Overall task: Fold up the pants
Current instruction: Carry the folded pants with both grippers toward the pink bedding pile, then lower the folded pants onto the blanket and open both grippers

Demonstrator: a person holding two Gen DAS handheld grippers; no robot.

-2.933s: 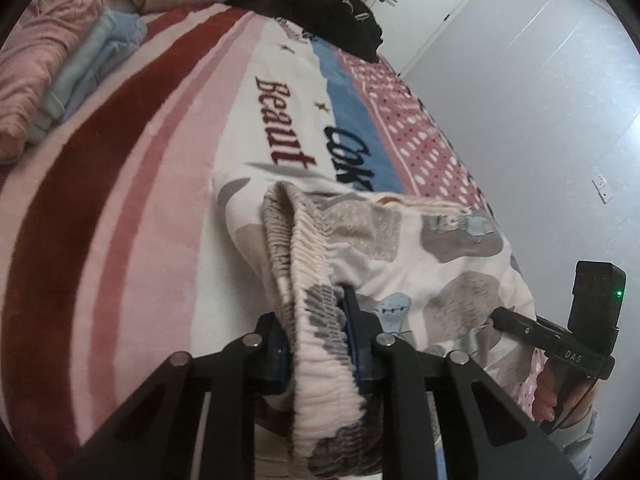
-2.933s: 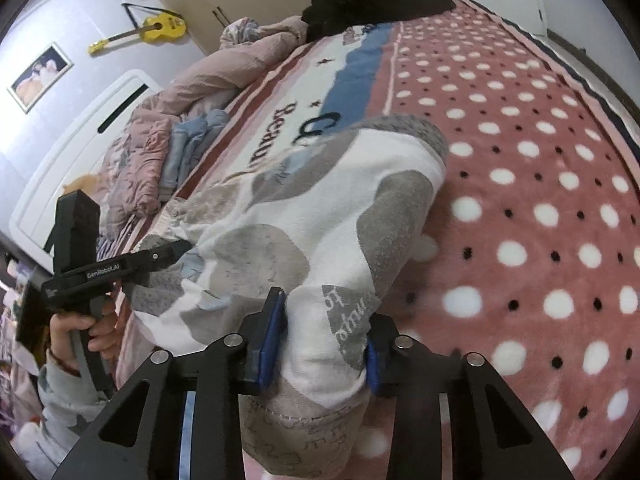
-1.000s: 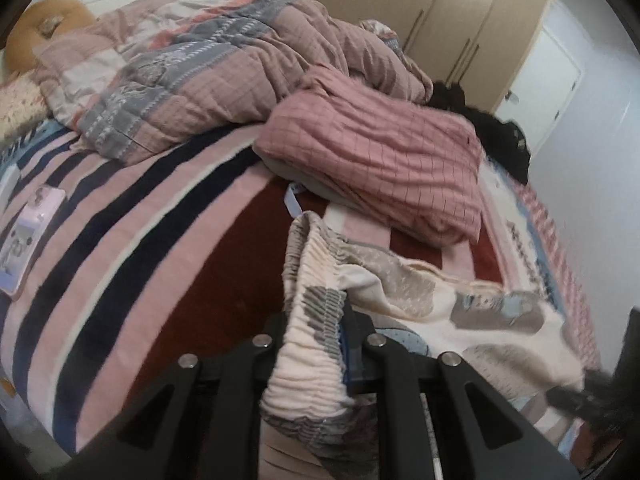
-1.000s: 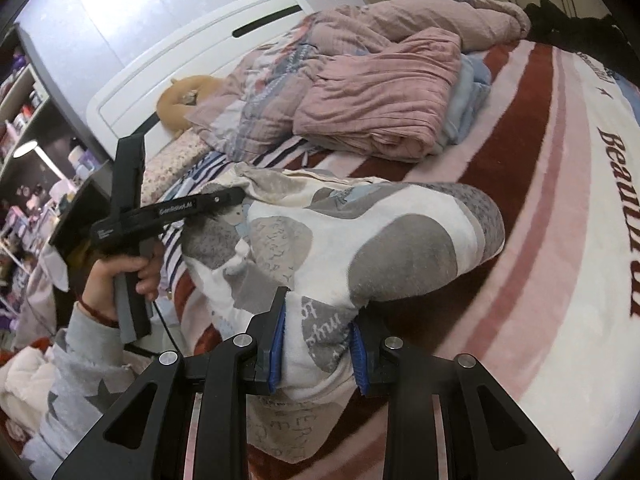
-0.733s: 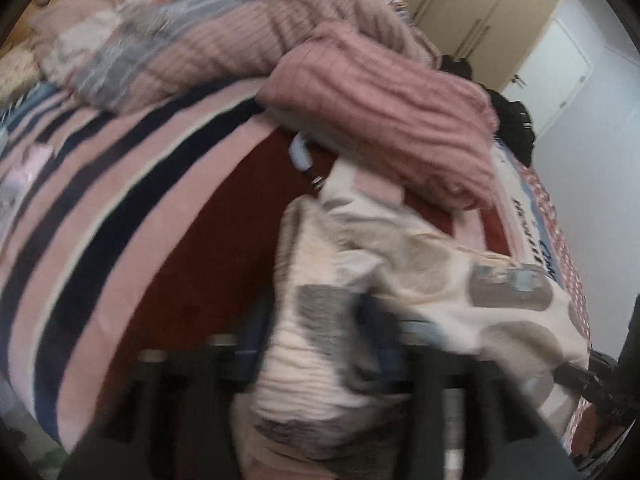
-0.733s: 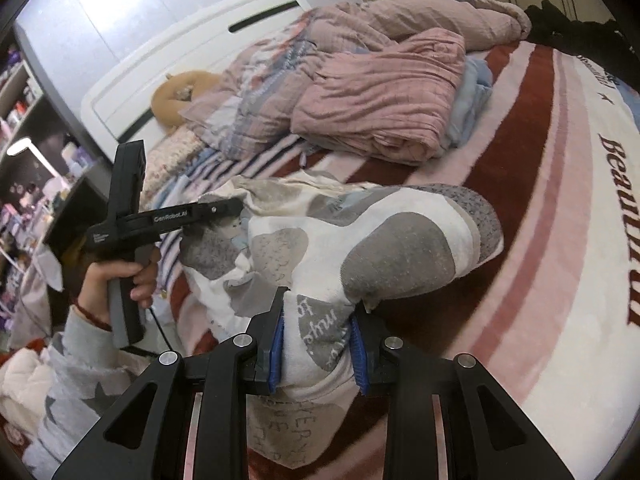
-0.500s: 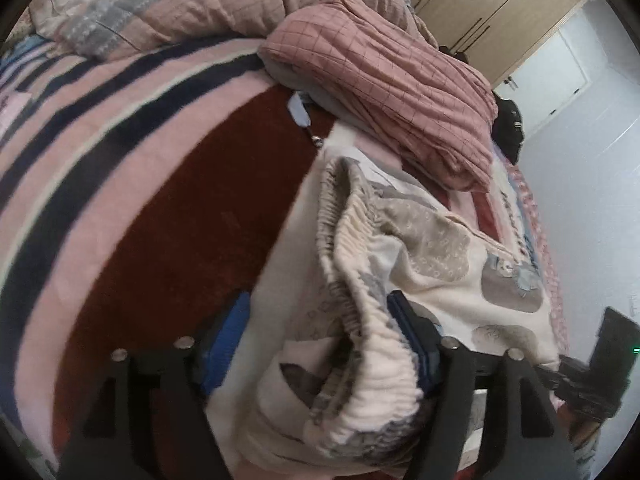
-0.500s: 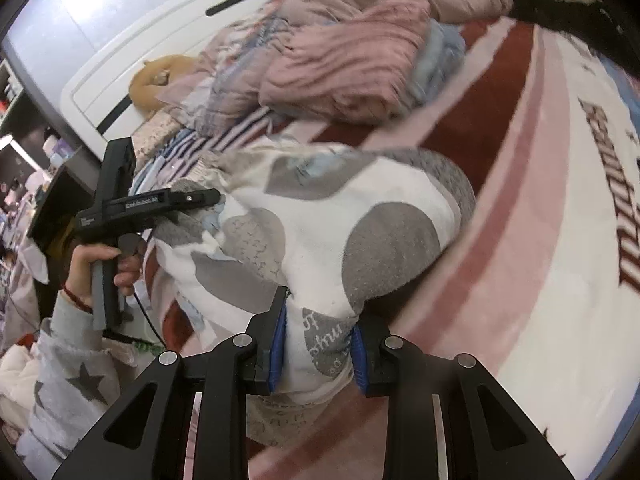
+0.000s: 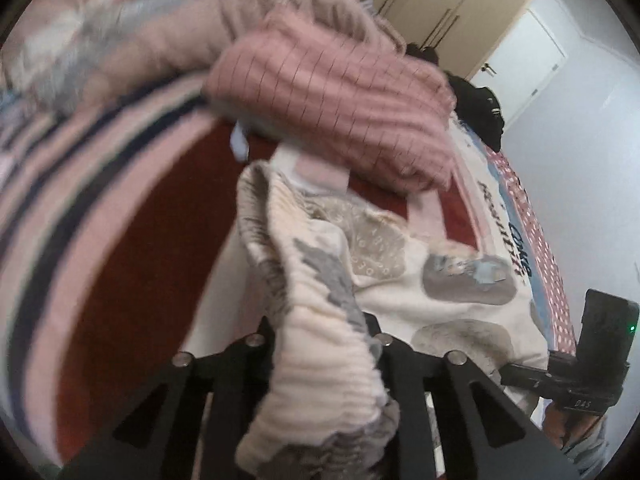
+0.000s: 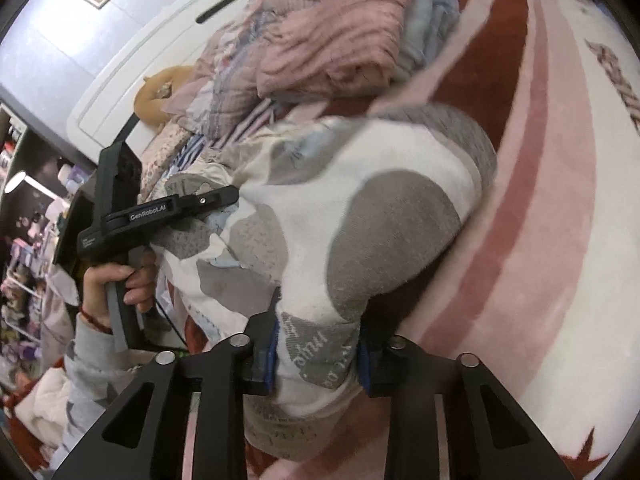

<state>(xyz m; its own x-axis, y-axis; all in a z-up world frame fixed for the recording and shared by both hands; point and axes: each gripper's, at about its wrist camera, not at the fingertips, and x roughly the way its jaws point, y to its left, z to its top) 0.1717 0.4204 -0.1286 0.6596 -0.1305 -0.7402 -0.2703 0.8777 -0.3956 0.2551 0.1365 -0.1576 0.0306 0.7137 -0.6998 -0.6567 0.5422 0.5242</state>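
Left tongs [image 9: 320,344]: jaws closing on the gathered elastic waistband [image 9: 320,364] of the pants [image 9: 420,280], which bunches between them and spills over the near edge. Right tongs [image 10: 318,354]: narrow, clamped on a folded edge of the same pants [image 10: 360,208], printed cloth pinched between the blue pads [image 10: 273,354].

The pants, cream with grey patches, hang slack between the two tongs and rest in part on the striped blanket [image 9: 120,240] of the bed; their far end lies just beside a folded pink quilt [image 9: 340,108]. In the right wrist view the person's left hand [image 10: 116,284] grips the handle of the left tongs, beside the garment's near corner.

Step in hand, as judged: laying the folded garment down on the bed. To do it well, the left tongs should take the whole thickness of the waistband before any pull, since a partial bite on ribbed elastic is likely to slip. Both tongs should then be kept level and apart enough to hold the cloth taut, so that the layers settle edge on edge. The landing place should stay clear of the quilt, lest the far end ride up on it.
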